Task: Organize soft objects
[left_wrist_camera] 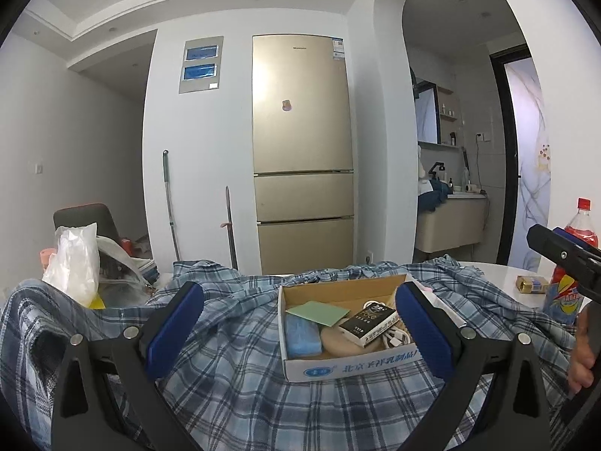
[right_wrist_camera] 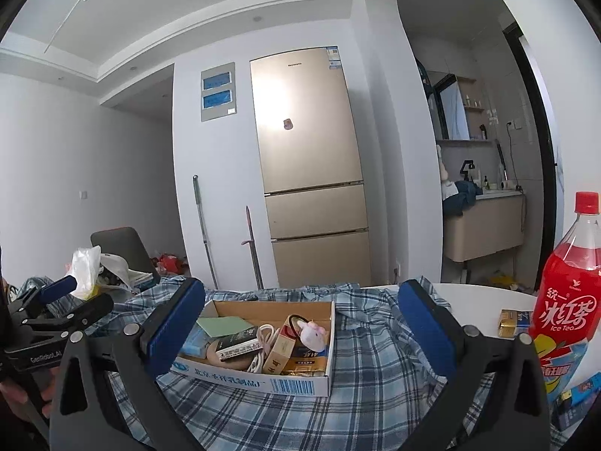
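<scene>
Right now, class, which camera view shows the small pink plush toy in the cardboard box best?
The right wrist view: the pink plush toy lies unobstructed in the cardboard box. In the left wrist view, the left gripper's blue finger hides it.

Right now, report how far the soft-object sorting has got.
Done: nothing visibly; the plaid shirt lies rumpled under the cardboard box. In hand: nothing; the left gripper and right gripper are open and empty. Left: the shirt, plus soft pieces in the box, such as the plush toy and blue sponge.
</scene>
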The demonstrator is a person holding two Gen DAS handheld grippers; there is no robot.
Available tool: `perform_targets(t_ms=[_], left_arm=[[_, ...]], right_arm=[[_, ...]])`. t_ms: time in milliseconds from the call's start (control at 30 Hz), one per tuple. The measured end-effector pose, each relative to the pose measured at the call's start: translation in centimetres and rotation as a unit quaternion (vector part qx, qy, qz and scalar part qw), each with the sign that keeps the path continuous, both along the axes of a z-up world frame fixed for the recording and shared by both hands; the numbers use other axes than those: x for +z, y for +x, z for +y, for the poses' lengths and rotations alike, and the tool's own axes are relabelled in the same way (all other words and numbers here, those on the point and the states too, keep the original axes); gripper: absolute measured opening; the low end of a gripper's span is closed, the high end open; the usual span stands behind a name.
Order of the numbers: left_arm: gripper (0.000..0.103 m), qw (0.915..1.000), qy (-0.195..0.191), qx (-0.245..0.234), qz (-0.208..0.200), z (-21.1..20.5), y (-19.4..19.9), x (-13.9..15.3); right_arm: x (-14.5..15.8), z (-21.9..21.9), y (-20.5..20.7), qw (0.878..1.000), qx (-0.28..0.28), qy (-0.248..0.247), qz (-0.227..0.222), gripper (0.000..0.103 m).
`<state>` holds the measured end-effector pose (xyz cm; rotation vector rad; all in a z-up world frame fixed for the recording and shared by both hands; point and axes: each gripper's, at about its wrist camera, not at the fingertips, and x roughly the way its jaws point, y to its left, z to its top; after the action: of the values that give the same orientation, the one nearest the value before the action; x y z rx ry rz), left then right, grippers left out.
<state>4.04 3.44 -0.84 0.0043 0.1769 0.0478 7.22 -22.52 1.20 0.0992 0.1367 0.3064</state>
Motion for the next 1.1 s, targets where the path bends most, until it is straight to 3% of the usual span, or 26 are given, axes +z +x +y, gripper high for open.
perform_targets(t_ms=[500,1100], left_arm=[[0.103,0.9999,0.015,-0.006,-0.002,-0.6,-0.3,-0.1],[0.103,0.9999,0.015,-0.003,-0.006,-0.6,-0.3,-0.1]], right_arm=[[0.1,0.6,-1.1,1.000,0.001,-0.017,-0.021,0.103],[0.4,0.9,-1.4,1.000,0.004,-0.025,-0.017,0.103]])
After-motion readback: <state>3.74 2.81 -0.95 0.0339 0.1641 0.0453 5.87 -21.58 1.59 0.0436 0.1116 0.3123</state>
